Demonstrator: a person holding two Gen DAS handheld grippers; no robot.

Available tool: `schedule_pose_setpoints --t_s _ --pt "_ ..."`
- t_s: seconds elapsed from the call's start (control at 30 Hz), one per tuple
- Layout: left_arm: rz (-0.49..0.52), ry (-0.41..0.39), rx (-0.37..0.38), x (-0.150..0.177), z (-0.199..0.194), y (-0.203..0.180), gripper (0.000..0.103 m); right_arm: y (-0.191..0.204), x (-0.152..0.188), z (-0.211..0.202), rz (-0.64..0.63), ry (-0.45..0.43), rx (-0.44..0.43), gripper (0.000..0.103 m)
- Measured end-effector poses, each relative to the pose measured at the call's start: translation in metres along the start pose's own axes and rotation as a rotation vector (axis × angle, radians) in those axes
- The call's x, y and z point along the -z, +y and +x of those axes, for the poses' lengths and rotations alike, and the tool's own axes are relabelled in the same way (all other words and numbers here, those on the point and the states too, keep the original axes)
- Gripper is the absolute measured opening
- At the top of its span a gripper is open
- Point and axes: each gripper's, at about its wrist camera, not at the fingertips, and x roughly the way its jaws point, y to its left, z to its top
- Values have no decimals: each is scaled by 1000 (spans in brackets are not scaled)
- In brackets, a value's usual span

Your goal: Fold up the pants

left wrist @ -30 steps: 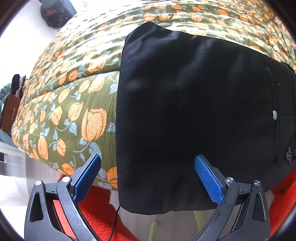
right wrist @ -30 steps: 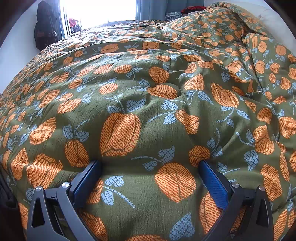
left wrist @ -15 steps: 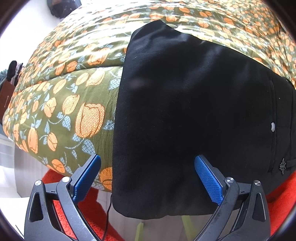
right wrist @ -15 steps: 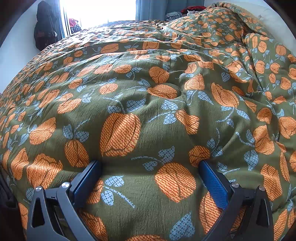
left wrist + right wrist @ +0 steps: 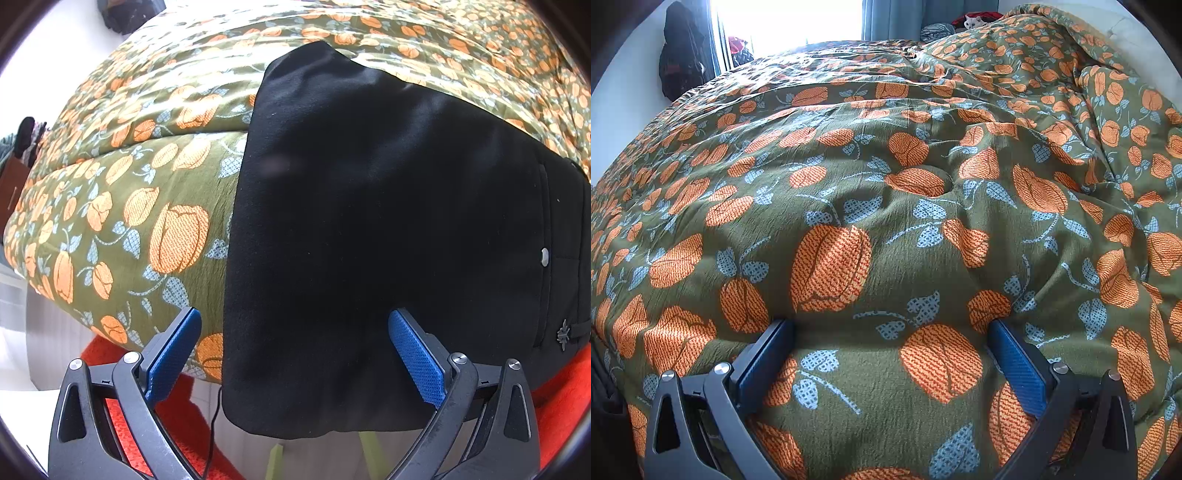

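One pair of black pants (image 5: 388, 206), folded, lies on the floral duvet (image 5: 147, 206), its edge overhanging the bedside. The left gripper (image 5: 295, 332) hovers there with jaws spread, empty. The right gripper (image 5: 890, 339), jaws also spread, rests against the duvet.

A bed (image 5: 849, 155) under a green quilt (image 5: 886, 221) with orange flowers; bright window (image 5: 790, 22) behind; orange rug (image 5: 122, 406) on pale floor (image 5: 44, 332).

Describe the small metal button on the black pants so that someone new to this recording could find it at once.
Start at the olive quilt printed with orange flowers covering the bed, then the folded black fabric pants draped over its near edge. Along their right side runs a stitched pocket seam; the small round silver button sits on it, the only bright dot above a dark star-shaped ornament.
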Motion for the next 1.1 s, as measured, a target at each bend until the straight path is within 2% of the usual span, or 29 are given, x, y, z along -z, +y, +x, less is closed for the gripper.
schedule_pose_setpoints --t_s 1.1 --pt "-13 -2 1 -2 2 1 102 0 0 0 0 0 0 103"
